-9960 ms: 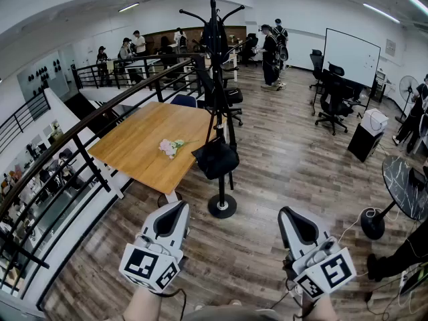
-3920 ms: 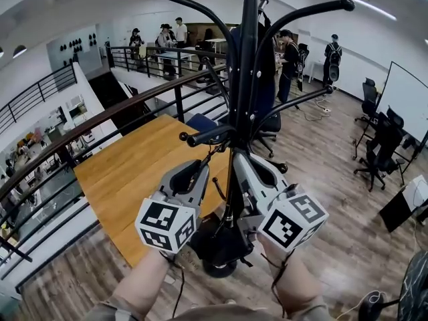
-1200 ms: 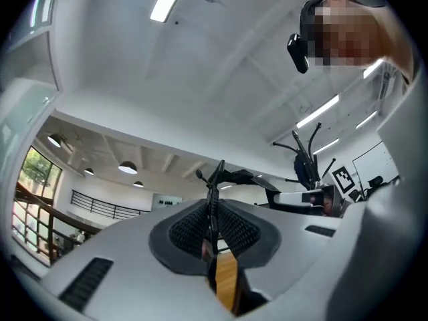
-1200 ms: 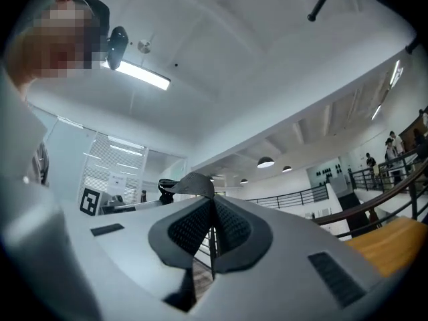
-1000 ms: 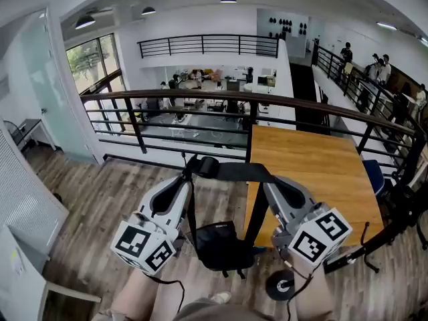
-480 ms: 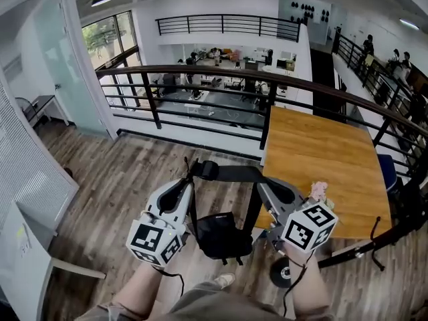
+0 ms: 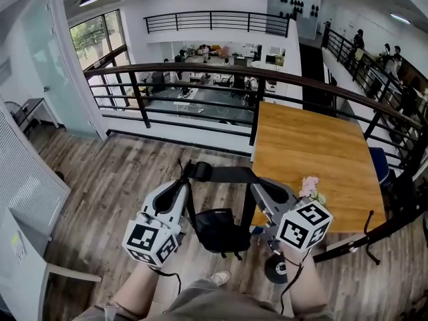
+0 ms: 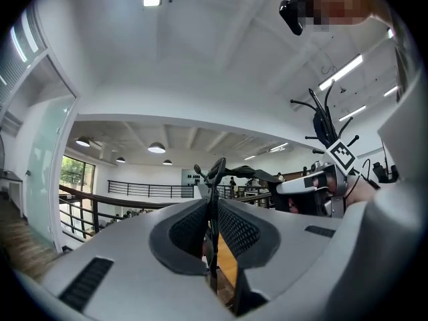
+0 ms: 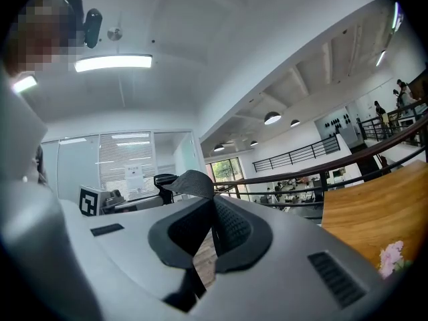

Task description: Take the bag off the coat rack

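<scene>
While aloft by its strap [image 7: 227, 174], black bag [image 7: 217, 231], contents unseen.

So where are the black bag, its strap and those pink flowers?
black bag [image 7: 219, 231]: head view, middle of its body.
strap [image 7: 227, 174]: head view, its flat top stretch.
pink flowers [image 7: 309, 186]: head view, the blossoms.

Open-plan office, mezzanine level. Black railing [image 7: 255, 116] across upper frame, staffed desks [image 7: 200, 52] below it. Wooden table [image 7: 314, 146] at right, glass partition [image 7: 60, 72] upper left.
</scene>
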Available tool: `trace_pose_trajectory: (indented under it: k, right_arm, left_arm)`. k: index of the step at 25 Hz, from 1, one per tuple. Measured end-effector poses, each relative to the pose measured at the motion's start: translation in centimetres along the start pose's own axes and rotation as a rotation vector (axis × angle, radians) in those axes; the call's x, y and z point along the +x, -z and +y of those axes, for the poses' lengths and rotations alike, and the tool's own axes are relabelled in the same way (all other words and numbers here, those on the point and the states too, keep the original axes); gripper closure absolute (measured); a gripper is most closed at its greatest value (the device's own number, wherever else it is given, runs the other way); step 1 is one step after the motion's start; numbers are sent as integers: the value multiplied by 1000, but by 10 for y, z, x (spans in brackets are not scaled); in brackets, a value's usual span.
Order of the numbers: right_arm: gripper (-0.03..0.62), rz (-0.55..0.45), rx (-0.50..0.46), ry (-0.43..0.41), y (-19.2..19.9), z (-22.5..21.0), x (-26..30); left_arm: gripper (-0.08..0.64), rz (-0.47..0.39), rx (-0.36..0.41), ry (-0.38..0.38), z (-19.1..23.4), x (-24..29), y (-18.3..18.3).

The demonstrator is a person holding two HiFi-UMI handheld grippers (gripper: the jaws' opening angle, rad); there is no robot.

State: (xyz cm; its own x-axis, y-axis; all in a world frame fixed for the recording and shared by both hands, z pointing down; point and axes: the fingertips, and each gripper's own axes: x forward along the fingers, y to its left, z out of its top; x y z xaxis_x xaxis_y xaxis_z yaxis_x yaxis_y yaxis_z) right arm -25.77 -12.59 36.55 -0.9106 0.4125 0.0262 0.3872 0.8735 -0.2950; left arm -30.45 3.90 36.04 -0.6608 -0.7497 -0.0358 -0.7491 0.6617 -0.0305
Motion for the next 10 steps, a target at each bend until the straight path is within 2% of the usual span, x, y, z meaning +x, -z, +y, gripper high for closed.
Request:
trace_pose_trajectory:
  k: [10]
  right_arm:
    - [560, -19, -14, 14, -21, -18, -12]
  left_arm:
    - [505, 2, -20, 35, -16, 25, -10]
